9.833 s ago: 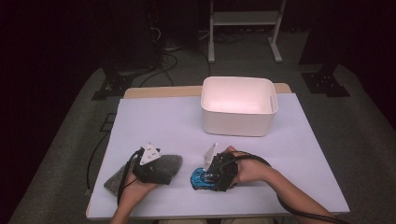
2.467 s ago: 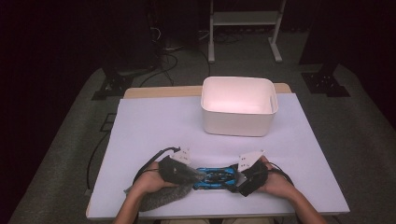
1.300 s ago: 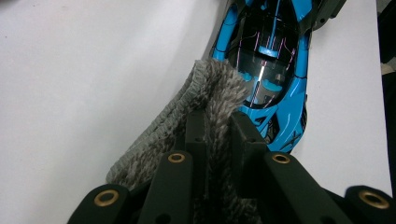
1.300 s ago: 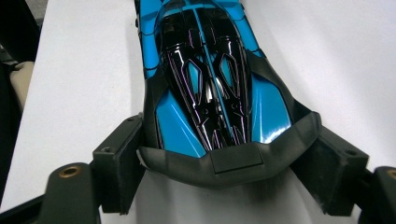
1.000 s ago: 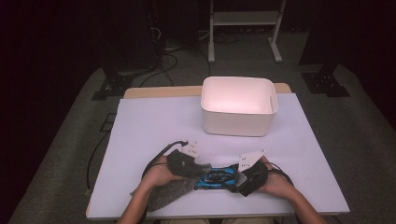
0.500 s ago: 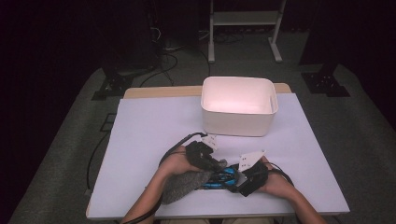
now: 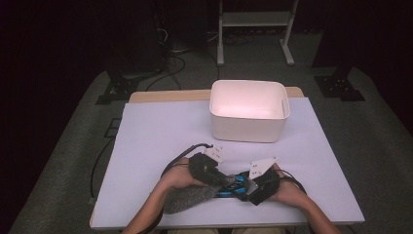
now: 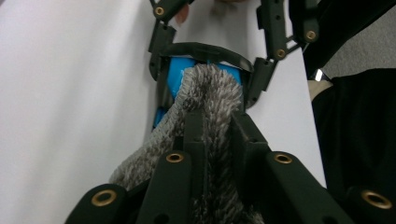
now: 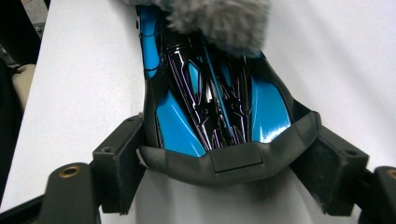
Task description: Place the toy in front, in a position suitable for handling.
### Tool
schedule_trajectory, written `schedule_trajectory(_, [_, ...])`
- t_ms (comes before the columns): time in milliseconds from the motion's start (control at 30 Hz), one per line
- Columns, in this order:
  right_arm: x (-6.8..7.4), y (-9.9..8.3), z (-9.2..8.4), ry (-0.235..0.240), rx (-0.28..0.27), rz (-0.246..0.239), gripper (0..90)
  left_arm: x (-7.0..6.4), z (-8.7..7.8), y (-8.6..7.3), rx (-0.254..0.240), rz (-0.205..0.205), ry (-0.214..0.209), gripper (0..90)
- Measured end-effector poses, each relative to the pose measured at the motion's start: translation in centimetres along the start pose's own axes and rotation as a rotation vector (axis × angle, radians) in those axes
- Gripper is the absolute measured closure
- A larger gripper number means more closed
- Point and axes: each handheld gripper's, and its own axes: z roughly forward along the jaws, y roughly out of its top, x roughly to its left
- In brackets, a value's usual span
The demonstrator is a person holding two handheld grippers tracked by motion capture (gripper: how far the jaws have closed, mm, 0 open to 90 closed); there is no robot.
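A glossy blue-and-black shell [image 7: 234, 187] with a dark grey rim lies near the table's front edge. My right gripper [image 9: 229, 164] is shut on its rimmed end, one pad on each side. In the high view that right gripper [image 7: 249, 188] sits at the shell's right end. A grey fuzzy cloth [image 7: 189, 198] is pinched in my left gripper [image 8: 217, 125], which is shut on it. The cloth [image 8: 212, 88] drapes over the far part of the shell [image 8: 174, 77], hiding it. The same cloth [image 9: 219, 18] covers the shell's [image 9: 212, 107] far tip. From above, the left gripper [image 7: 220, 177] rests on the shell's left half.
An empty white bin [image 7: 247, 130] stands at the back of the white table [image 7: 156, 131], right of centre. Cables trail from both grippers beside the person's hands. Dark floor and a stand's legs lie beyond the table.
My left gripper has carried the grey cloth to the right, up over the shell and closer to the right gripper. The right gripper and the shell have stayed put.
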Motion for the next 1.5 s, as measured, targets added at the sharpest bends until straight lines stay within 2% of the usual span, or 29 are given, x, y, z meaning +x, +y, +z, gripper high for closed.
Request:
schedule_trajectory(67, [0.0,0.0,0.0,-0.001,0.000,-0.002,22.4,-0.2,-0.2,0.1,-0.011,0.005,-0.012,71.2])
schedule_trajectory(133, [0.0,0.0,0.0,-0.002,0.000,-0.002,22.4,-0.3,-0.5,0.3,-0.013,-0.005,0.000,64.3])
schedule_trajectory(300, [0.0,0.0,0.0,-0.002,0.000,-0.001,22.4,-0.3,-0.9,1.1,-0.039,-0.007,0.005,56.8])
schedule_trajectory(467, [0.0,0.0,0.0,-0.002,0.000,-0.002,22.4,0.0,0.6,1.7,0.015,-0.004,0.004,55.9])
schedule_trajectory(533, [0.0,0.0,0.0,-0.003,0.000,-0.002,22.4,0.1,1.3,1.6,0.040,-0.001,-0.001,61.8])
schedule_trajectory(633, [0.0,0.0,0.0,-0.002,-0.001,-0.004,22.5,0.2,1.6,1.4,0.035,0.008,0.004,76.2])
schedule_trajectory(767, [0.0,0.0,0.0,-0.004,-0.001,-0.007,22.5,-0.2,1.1,1.1,0.039,0.024,0.018,81.5])
schedule_trajectory(833, [0.0,0.0,0.0,-0.005,-0.001,-0.007,22.5,-0.6,0.7,0.7,0.041,0.030,0.021,81.6])
schedule_trajectory(933, [0.1,0.0,0.0,-0.005,0.002,-0.004,22.5,-0.9,0.0,-0.5,0.029,0.009,0.025,81.6])
schedule_trajectory(1033, [0.0,0.0,0.0,-0.006,0.000,-0.005,22.5,-0.8,-0.7,-2.2,0.028,-0.021,0.044,81.5])
schedule_trajectory(1233, [0.0,0.0,0.0,-0.006,-0.003,-0.005,22.5,-0.2,-2.3,-5.5,-0.006,-0.107,0.079,81.5])
schedule_trajectory(1367, [0.1,-0.1,0.0,-0.008,-0.004,-0.003,22.4,0.2,-2.9,-6.7,-0.024,-0.138,0.091,81.4])
schedule_trajectory(1433, [0.1,-0.1,0.0,-0.008,-0.005,-0.003,22.4,0.4,-3.0,-7.2,-0.049,-0.155,0.089,81.4])
schedule_trajectory(1500, [0.1,-0.1,0.0,-0.008,-0.006,-0.003,22.4,0.5,-2.9,-7.3,-0.060,-0.163,0.093,81.4])
